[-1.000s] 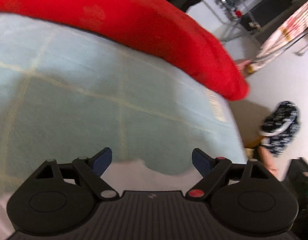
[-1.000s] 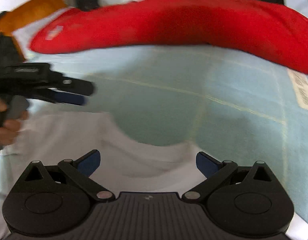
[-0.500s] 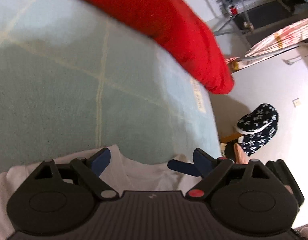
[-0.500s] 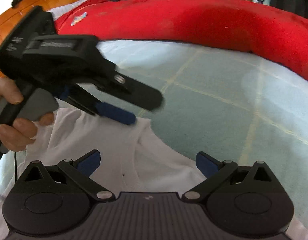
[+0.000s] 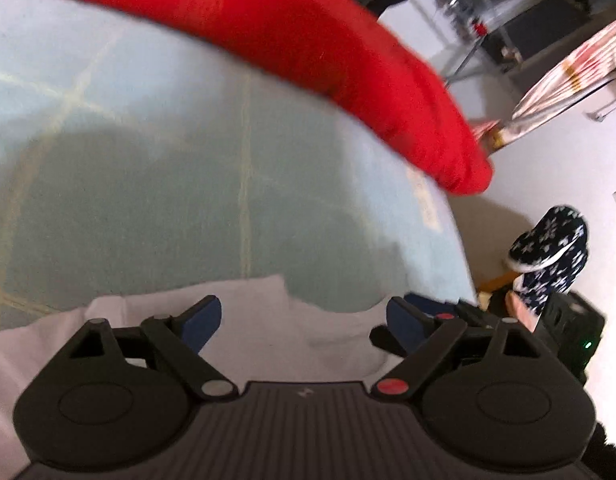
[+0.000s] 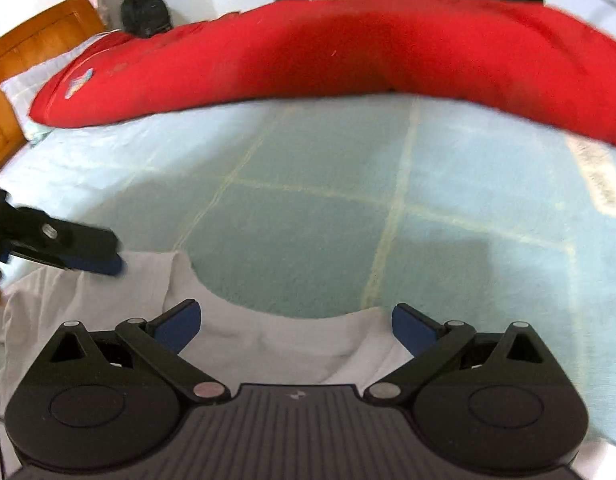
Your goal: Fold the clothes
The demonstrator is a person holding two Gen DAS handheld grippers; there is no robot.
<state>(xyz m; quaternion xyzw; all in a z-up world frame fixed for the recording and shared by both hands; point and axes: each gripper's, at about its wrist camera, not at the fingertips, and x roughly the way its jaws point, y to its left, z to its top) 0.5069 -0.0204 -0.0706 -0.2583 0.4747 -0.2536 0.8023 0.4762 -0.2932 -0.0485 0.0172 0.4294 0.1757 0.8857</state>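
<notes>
Lying flat on the bed (image 6: pixel 308 216) near its front edge was a white shirt (image 6: pixel 268 340), neckline facing a red pillow (image 6: pixel 348 48) along the far edge. The right tool (image 6: pixel 294 322) hovered over the collar, jaws spread wide and empty. The left tool (image 5: pixel 304 316) was likewise wide open above the shirt's shoulder, gripping nothing.

One white shirt (image 6: pixel 268 344), one red pillow (image 6: pixel 348 48) beyond it, two grippers (image 6: pixel 294 324) (image 5: pixel 304 320), one slipper (image 5: pixel 548 248).
</notes>
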